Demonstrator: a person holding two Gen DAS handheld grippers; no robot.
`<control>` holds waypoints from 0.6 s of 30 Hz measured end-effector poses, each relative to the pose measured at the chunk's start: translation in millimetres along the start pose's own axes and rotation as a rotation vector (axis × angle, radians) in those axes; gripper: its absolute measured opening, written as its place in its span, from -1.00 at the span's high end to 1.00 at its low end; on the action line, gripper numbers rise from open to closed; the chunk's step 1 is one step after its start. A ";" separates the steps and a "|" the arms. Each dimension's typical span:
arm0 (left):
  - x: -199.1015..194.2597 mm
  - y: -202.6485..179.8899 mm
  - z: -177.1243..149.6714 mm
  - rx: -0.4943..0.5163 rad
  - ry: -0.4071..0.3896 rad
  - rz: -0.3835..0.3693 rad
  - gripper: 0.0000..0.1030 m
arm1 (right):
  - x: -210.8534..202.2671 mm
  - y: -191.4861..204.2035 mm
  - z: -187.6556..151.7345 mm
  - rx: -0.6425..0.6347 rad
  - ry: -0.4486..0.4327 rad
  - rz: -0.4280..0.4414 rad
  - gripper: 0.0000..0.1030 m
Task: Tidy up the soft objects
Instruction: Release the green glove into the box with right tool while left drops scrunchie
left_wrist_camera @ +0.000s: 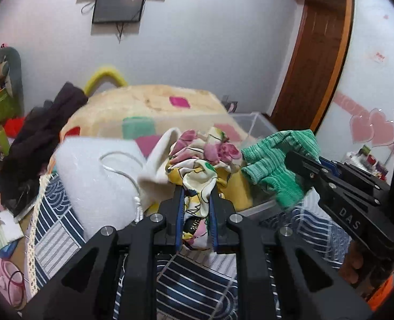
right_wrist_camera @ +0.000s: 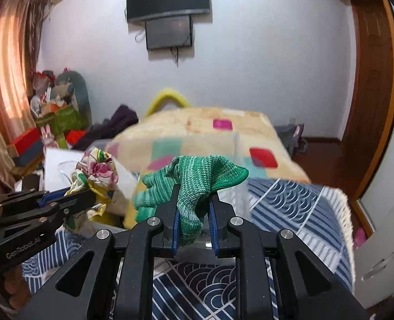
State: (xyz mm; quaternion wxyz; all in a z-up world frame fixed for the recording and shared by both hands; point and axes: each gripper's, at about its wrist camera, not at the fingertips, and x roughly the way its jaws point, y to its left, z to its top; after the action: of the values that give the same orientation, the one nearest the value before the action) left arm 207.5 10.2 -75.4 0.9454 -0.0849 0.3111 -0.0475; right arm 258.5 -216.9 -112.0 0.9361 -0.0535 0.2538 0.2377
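Observation:
My left gripper (left_wrist_camera: 197, 190) is shut on a floral cloth (left_wrist_camera: 199, 160) with pink, yellow and white print, bunched above the jaws. It also shows in the right wrist view (right_wrist_camera: 95, 173), held by the left gripper (right_wrist_camera: 90, 200) at left. My right gripper (right_wrist_camera: 193, 189) is shut on a green knitted cloth (right_wrist_camera: 194, 181), which drapes over the jaws. In the left wrist view the right gripper (left_wrist_camera: 293, 160) holds the green cloth (left_wrist_camera: 274, 165) at right, above a clear plastic box (left_wrist_camera: 255, 125).
A white bag with a cord (left_wrist_camera: 95, 170) and a cream cloth (left_wrist_camera: 157, 165) lie left of the floral cloth. A folded yellow patchwork blanket (right_wrist_camera: 210, 133) lies behind. The bed has a navy patterned cover (right_wrist_camera: 290, 205). Dark clothes (left_wrist_camera: 37, 133) are piled at left.

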 end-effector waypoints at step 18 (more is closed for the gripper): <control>7.6 3.5 -18.8 0.011 0.013 0.022 0.06 | -22.1 -1.8 0.2 -0.020 -0.010 -0.025 0.02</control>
State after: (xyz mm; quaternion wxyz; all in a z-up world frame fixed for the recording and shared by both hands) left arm 202.5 10.1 -95.3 0.9443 -0.0761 0.3177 -0.0390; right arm 242.7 -227.6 -100.8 0.9397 -0.0649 0.2459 0.2287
